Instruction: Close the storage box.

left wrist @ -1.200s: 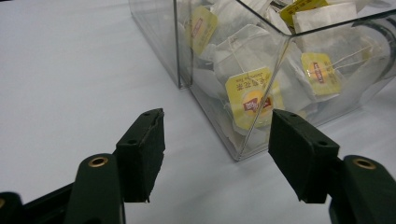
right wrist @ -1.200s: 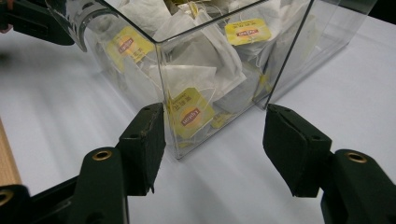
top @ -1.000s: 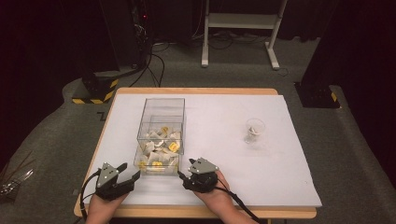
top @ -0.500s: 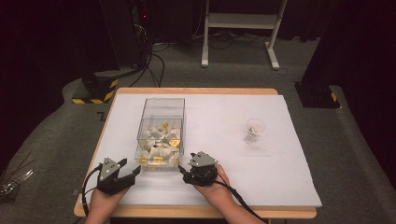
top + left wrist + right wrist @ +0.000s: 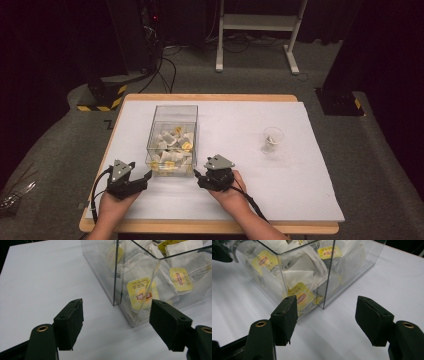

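Note:
A clear plastic box (image 5: 173, 114) stands on the white table sheet, left of centre, holding several tea bags (image 5: 170, 145) with yellow tags. My left gripper (image 5: 145, 176) sits at the box's near left corner (image 5: 136, 323), open, nothing between its jaws (image 5: 116, 327). At the box's near right corner (image 5: 323, 307) my right gripper (image 5: 197, 176) is also open and empty (image 5: 327, 320). A small clear cup (image 5: 272, 139) with something pale inside stands to the right.
The white sheet (image 5: 310, 180) covers the wooden table (image 5: 210, 227), with free room in the middle and right. Beyond the far edge lie cables (image 5: 165, 70), a black-yellow base (image 5: 102, 95) and a white stand's legs (image 5: 255, 30).
Both grippers have crept a little forward and inward toward the box's near corners. The box and cup have not moved.

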`<state>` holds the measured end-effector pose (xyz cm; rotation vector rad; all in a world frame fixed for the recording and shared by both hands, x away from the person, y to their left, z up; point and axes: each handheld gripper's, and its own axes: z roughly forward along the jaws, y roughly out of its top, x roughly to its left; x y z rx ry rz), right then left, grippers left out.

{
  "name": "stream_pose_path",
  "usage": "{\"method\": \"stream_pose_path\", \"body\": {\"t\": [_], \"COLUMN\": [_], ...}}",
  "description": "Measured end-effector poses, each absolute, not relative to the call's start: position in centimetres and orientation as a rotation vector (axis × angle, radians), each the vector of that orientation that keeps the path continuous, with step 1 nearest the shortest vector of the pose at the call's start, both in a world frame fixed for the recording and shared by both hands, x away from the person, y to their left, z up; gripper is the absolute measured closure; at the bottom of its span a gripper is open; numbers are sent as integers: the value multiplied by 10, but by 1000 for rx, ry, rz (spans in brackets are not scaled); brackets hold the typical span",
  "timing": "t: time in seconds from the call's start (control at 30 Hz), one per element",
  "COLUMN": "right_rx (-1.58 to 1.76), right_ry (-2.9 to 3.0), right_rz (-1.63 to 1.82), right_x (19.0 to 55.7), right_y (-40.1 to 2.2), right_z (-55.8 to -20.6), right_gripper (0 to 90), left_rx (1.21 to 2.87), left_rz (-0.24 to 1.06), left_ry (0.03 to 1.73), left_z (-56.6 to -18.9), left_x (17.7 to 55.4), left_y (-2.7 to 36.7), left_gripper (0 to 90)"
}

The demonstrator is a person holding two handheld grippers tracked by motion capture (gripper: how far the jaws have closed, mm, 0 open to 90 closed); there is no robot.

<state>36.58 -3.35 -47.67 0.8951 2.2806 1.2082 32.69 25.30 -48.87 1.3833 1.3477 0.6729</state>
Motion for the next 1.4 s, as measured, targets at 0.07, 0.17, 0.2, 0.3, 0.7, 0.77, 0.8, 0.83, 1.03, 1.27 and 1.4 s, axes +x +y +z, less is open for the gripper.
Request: {"method": "stream_pose_path", "body": {"t": [0.07, 0.17, 0.2, 0.3, 0.7, 0.77, 0.8, 0.83, 1.03, 1.27, 1.4], "right_rx": [904, 926, 929, 944, 864, 874, 873, 883, 891, 926, 945], "right_ry": [2278, 2273, 2270, 2270, 2264, 2261, 2263, 2258, 2246, 2229, 2221], "right_rz": [1206, 1211, 1212, 1206, 1252, 1245, 1252, 1247, 1233, 1218, 1216], "right_x": [370, 376, 377, 380, 366, 370, 372, 374, 384, 398, 403], "right_y": [-34, -34, -34, -32, -24, -22, -21, -20, -17, -15, -12], "right_z": [-477, -478, -478, -479, -471, -471, -472, -472, -471, -471, -472], "right_gripper": [343, 345, 346, 345, 356, 349, 348, 349, 348, 352, 357], "left_rx": [1376, 1371, 1378, 1386, 1368, 1353, 1362, 1345, 1327, 1285, 1296], "left_rz": [672, 675, 678, 687, 688, 688, 692, 686, 678, 678, 659], "left_ry": [1350, 1351, 1349, 1346, 1350, 1355, 1357, 1363, 1382, 1406, 1422], "left_z": [-489, -489, -489, -489, -489, -489, -489, -489, -489, -490, -491], "left_x": [328, 331, 331, 334, 336, 338, 339, 341, 354, 369, 376], "left_y": [253, 252, 253, 253, 252, 252, 253, 253, 253, 249, 250], "left_gripper": [263, 256, 256, 256, 257, 258, 265, 274, 272, 276, 280]}}
